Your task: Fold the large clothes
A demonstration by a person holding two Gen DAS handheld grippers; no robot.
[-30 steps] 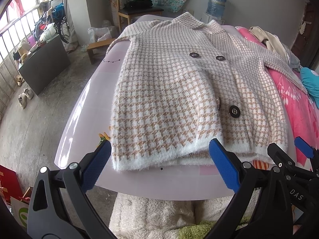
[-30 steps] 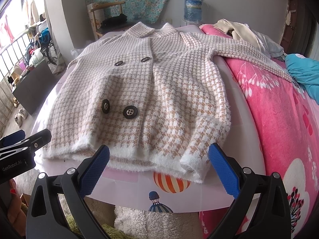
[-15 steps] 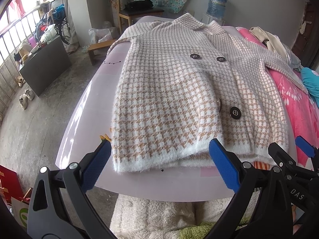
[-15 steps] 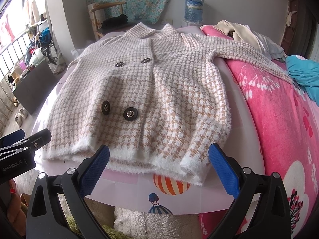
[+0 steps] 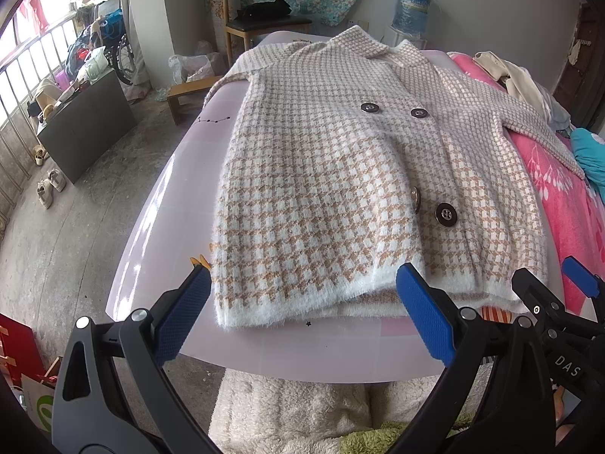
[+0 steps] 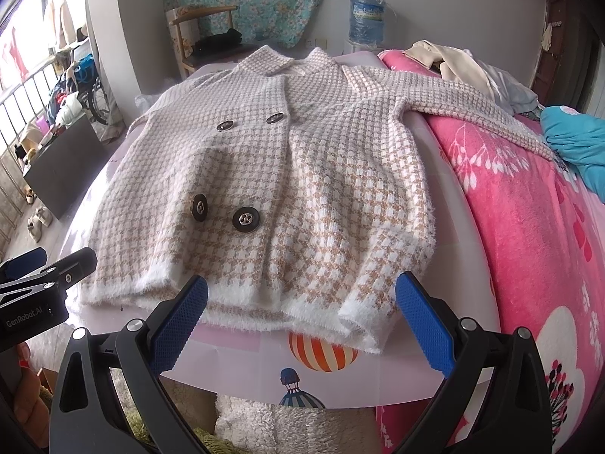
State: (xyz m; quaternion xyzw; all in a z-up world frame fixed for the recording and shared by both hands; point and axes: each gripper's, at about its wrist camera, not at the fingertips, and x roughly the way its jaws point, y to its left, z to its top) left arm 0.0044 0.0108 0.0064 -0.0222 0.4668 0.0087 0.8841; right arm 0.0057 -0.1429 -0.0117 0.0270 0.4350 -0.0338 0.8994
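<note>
Cardigan lies flat, buttons up, along the bed's near edge. My left gripper and right gripper gape wide, holding nothing, just short of the hem. It looks soft, thick and floppy; I'd pinch the hem's corners.

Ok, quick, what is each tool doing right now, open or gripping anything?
Left tool: open, holding nothing, just short of the coat hem.
Right tool: open, holding nothing, at the hem too.
</note>
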